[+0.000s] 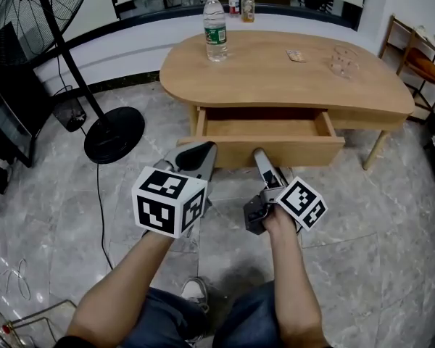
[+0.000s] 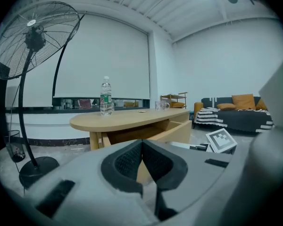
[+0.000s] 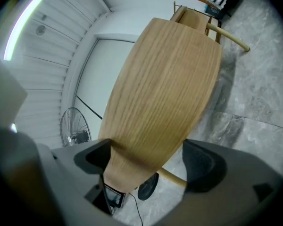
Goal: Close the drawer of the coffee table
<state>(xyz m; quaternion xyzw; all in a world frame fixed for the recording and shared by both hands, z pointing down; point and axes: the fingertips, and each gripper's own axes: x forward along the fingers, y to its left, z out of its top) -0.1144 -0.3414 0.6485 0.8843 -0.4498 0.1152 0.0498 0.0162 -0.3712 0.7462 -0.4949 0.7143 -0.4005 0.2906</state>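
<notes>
Two grippers are held low over the floor, off the near edge of the counter (image 1: 275,78). The drawer (image 1: 290,151) stands pulled out from the middle of that near edge. Its wooden inside is bare and its front panel faces the person.

The left gripper (image 1: 201,155) is near the drawer's left front corner and apart from it. Its jaws are clenched: the dark pads (image 2: 127,161) meet at their tips with nothing between them. The right gripper (image 1: 261,156) points at the lower edge of the front panel, near its middle, but contact with the wood cannot be told. Its jaws are released and wide apart. In the right gripper view, which is rolled to one side, pale wood fills the gap between them and nothing is grasped.

Each gripper carries a marker cube close to the hand, the left cube (image 1: 168,201) larger in the head view than the right cube (image 1: 302,203).

On the counter a bottle (image 1: 215,27) stands upright near the far edge, toward the left end. A small packet (image 1: 296,56) lies right of the middle, and a glass (image 1: 343,60) sits beyond it toward the right end. They are well apart from the bottle.

A fan (image 1: 114,133) stands on the tiled floor off the counter's left end, its round base near the near-left corner. The left gripper view shows a sofa (image 2: 236,112) beyond the right end.
</notes>
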